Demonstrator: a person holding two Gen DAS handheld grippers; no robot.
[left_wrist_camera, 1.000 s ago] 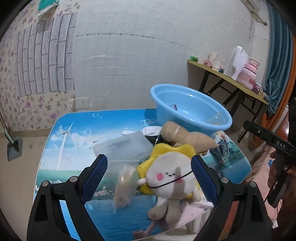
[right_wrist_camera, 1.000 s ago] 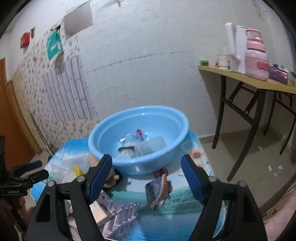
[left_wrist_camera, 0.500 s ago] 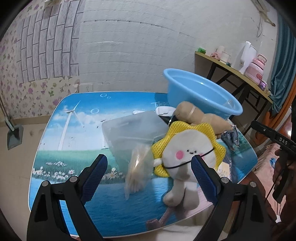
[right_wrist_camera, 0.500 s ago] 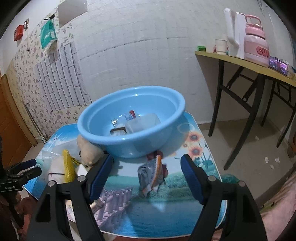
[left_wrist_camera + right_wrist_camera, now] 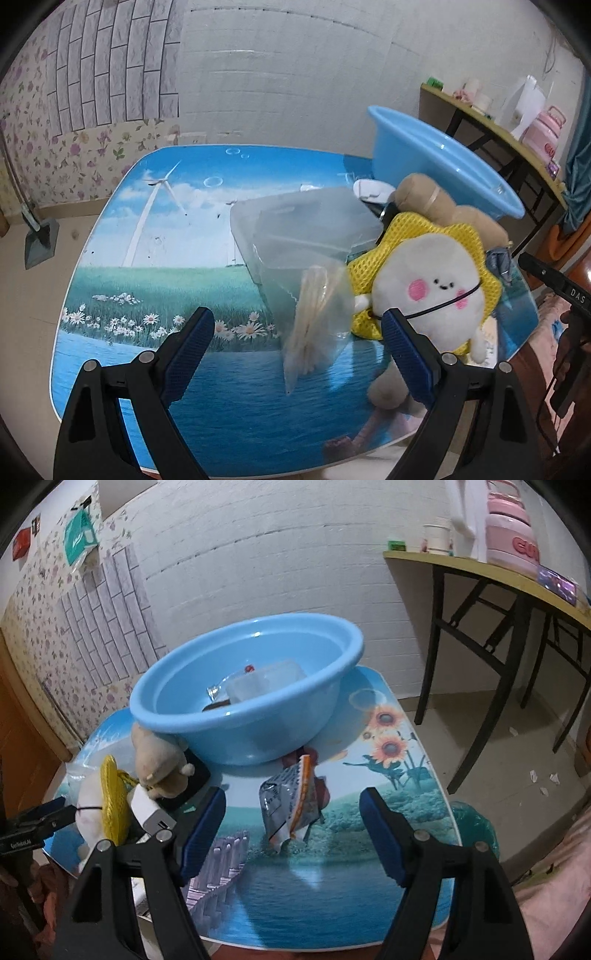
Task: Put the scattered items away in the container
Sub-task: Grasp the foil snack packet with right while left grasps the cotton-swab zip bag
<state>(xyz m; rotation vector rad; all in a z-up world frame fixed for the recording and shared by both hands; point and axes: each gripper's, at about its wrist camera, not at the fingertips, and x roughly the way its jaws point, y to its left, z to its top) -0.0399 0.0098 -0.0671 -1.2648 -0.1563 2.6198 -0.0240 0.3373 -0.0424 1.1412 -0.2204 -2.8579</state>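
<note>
- Left gripper (image 5: 295, 332): jaws wide apart, nothing clamped; poised above the near part of the table (image 5: 147, 280), blue pads to either side of a clear bag (image 5: 314, 314) of pale sticks, not touching it.
- Right gripper (image 5: 293, 812): jaws apart, empty; a crumpled silver-and-orange snack packet (image 5: 291, 801) framed between the pads, lying on the table, no contact.
- Writing: "DAS" legible in white on the black body of the right gripper at the right edge of the left view; print on the left gripper's body in the right view too small to read; pink letters "GU" partly visible on the pink jug (image 5: 511, 541); packet print not legible.
- Container: blue basin (image 5: 251, 705) at the far side of the table, already holding a clear plastic box (image 5: 266, 681) and some small wrapped items.
- Scattered items: white plush with yellow mesh collar (image 5: 432, 295) just beside the bag; tan plush (image 5: 436, 203) behind it, against the basin wall; clear plastic lid (image 5: 299, 229) under the bag's upper end; white charger block (image 5: 149, 810) and a flat black item (image 5: 192, 779) close by the plushes.
- Surroundings: side table (image 5: 480, 572) with cups and jug against the white brick wall; floral wallpaper to the left.
</note>
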